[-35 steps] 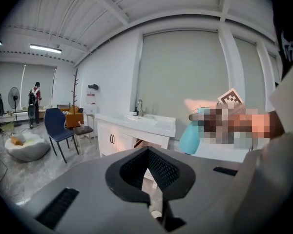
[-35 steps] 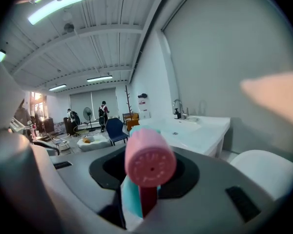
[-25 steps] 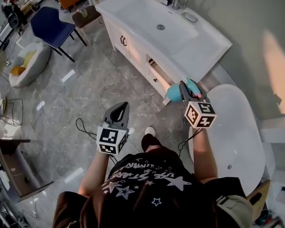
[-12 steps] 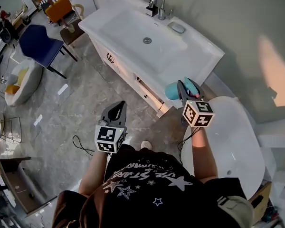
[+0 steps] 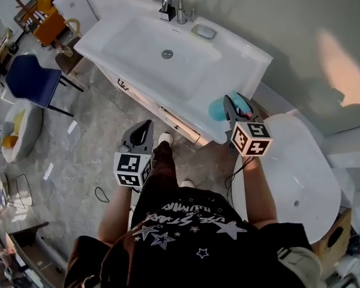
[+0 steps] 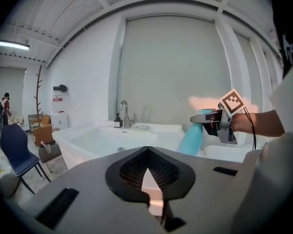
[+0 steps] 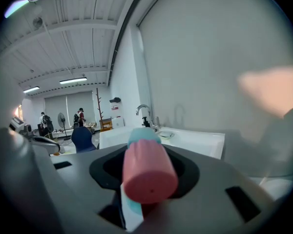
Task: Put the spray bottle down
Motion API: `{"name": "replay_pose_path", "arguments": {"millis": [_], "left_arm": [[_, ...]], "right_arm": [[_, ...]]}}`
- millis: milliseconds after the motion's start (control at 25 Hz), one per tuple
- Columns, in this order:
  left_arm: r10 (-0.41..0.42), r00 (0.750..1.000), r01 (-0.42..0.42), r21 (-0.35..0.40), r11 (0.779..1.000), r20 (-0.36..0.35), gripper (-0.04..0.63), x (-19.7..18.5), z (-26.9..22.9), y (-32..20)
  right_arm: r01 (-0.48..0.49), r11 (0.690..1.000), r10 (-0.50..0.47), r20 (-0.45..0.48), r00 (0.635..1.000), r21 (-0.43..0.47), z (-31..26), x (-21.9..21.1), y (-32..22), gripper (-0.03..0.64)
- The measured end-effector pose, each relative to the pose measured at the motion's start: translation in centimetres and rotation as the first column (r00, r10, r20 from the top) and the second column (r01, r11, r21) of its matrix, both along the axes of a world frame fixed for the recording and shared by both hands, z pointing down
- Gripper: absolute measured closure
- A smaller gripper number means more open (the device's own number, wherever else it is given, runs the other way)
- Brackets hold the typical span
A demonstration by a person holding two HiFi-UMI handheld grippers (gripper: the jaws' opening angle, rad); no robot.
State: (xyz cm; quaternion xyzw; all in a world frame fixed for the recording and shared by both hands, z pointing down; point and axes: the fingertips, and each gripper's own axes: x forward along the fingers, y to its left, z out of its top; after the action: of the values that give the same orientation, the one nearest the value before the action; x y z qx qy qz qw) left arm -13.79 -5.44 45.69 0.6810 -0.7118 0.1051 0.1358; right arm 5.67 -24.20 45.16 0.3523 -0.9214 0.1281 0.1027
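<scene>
Above the right-hand end of the white vanity [image 5: 243, 57], the spray bottle [image 5: 218, 109] hangs in the air, clear of the counter and just beside the rim of the bathtub [image 5: 300, 173]. Its body is a rounded, pale teal plastic, and its head is a blunt pink cylinder with a band of teal behind it. In the right gripper view the pink end faces the camera, with a thin white and teal strip below it. The right gripper [image 5: 235, 102] has its jaws partway closed around the bottle's upper part, gripping it from both sides while the teal body slants downward. The left gripper [image 5: 146, 129] carries nothing; its jaws are pressed together, out over the floor [image 5: 90, 143] in front of the cabinet.

The vanity top is glossy and white, with a wide rectangular basin [image 5: 156, 45], a chrome tap [image 5: 179, 6] at the back and a small soap dish [image 5: 203, 32] beside it. The floor is grey, marbled tile. A plain grey wall [image 5: 258, 11] stands behind, with a warm patch of light [image 5: 342, 65] on it. Farther off stand a blue chair [image 5: 30, 80] and an orange chair [image 5: 48, 26].
</scene>
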Motion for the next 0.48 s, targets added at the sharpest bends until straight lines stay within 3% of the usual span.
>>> {"name": "replay_pose_path", "arguments": {"millis": [280, 480], "left_arm": [[0.122, 0.992, -0.122, 0.006, 0.992, -0.021, 0.58, -4.0, 1.0, -8.8], [0.227, 0.973, -0.228, -0.012, 0.974, -0.038, 0.58, -6.8, 1.6, -15.5]], "right_arm": [[-0.146, 0.989, 0.146, -0.012, 0.989, -0.006, 0.9, -1.7, -5.9, 0.463], [-0.267, 0.964, 0.267, -0.026, 0.963, -0.008, 1.0, -3.7, -10.9, 0.463]]}}
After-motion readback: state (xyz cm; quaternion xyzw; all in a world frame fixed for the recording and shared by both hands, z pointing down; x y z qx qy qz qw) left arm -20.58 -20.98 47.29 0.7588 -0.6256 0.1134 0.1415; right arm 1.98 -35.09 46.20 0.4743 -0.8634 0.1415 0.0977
